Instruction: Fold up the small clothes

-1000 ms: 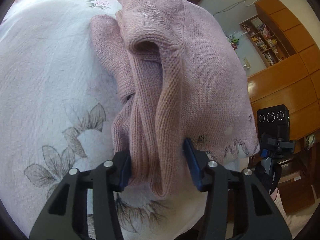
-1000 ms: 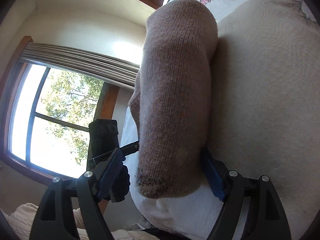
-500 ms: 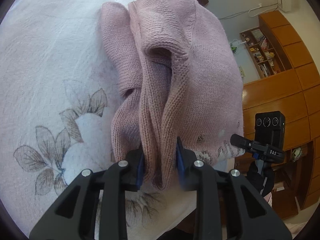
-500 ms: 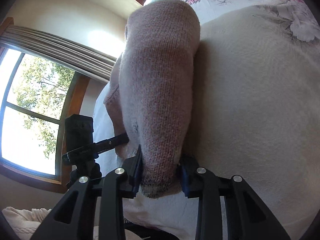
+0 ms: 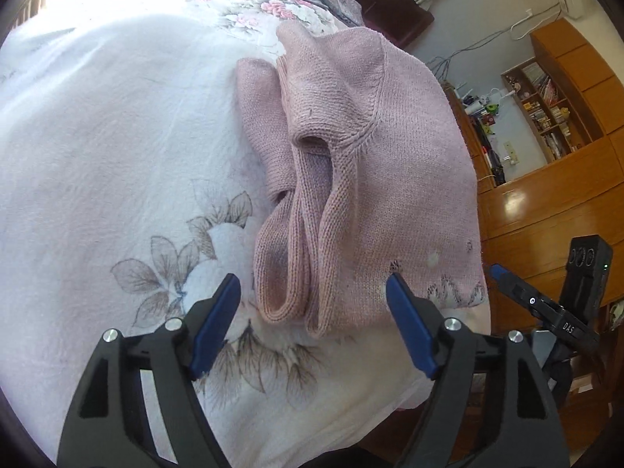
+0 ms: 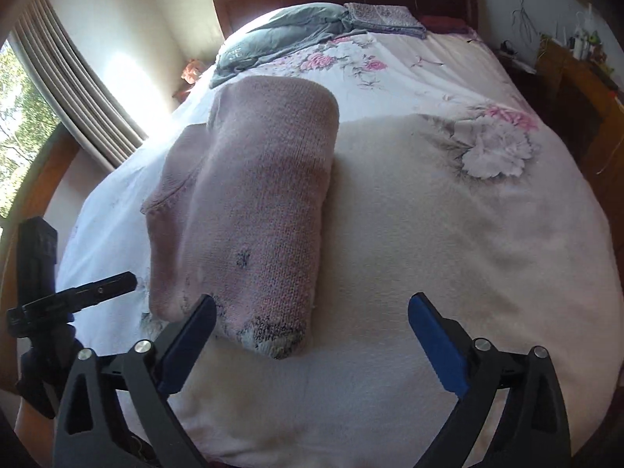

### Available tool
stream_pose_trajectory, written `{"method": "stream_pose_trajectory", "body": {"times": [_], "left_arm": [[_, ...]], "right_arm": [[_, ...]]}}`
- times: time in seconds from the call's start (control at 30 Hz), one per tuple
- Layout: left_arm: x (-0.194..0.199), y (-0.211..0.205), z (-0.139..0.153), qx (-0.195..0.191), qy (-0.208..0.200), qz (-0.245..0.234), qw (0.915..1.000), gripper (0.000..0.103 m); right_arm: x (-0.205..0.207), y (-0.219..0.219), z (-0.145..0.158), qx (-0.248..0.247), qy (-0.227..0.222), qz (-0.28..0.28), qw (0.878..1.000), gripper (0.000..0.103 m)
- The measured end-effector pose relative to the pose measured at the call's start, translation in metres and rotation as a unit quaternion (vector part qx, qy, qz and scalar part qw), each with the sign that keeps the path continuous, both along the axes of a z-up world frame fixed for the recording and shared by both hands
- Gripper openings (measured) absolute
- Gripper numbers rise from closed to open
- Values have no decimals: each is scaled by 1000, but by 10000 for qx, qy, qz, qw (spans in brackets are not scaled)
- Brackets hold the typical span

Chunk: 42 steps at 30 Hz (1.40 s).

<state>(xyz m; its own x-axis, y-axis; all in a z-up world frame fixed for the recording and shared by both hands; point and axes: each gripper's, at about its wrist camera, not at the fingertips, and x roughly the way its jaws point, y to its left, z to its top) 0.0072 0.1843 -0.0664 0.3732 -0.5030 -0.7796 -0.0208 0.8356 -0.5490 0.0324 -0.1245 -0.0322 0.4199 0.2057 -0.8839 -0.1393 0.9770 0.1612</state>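
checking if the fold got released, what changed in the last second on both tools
Both let go. The left tool and right tool, clamped on the pink sweater's near end half a second ago, now stand open and pulled back from it. The sweater stays folded on the floral bedspread.

We can read only "DAS", in white letters on the black camera mount (image 5: 567, 325) at the right of the left wrist view. Book spines on the shelf (image 5: 546, 113) are too small for us to read.
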Motion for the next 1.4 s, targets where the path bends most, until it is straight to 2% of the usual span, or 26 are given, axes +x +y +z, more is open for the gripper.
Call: {"method": "stream_pose_trajectory", "body": {"times": [0.03,0.2,0.4,0.6,0.8,1.03,1.4], "left_arm": [[-1,-1,6,144,-1,41,9999,86],[-13,-10,34,652,-119,129,9977,87],[-35,-2,54,1100,-235,197,9935,87],[-46,-13,76,1482,-324,187,9883,88],[-53,-17,83,1705,-376,250,9843,88],[-60,-27,93,1996,-472,256,9784,89],[-59,-28,89,2037,-389,256,9779,89]], "right_arm": [[1,8,4,-135,-28,-42,9999,99],[-11,13,15,-89,-48,89,9999,99],[-30,30,27,-158,-83,159,9997,99],[-40,30,44,-260,-229,71,9994,99],[-44,27,58,-582,-375,-164,9975,99],[-47,26,62,-649,-400,-279,9967,99],[-47,27,61,-671,-380,-276,9966,99]]}}
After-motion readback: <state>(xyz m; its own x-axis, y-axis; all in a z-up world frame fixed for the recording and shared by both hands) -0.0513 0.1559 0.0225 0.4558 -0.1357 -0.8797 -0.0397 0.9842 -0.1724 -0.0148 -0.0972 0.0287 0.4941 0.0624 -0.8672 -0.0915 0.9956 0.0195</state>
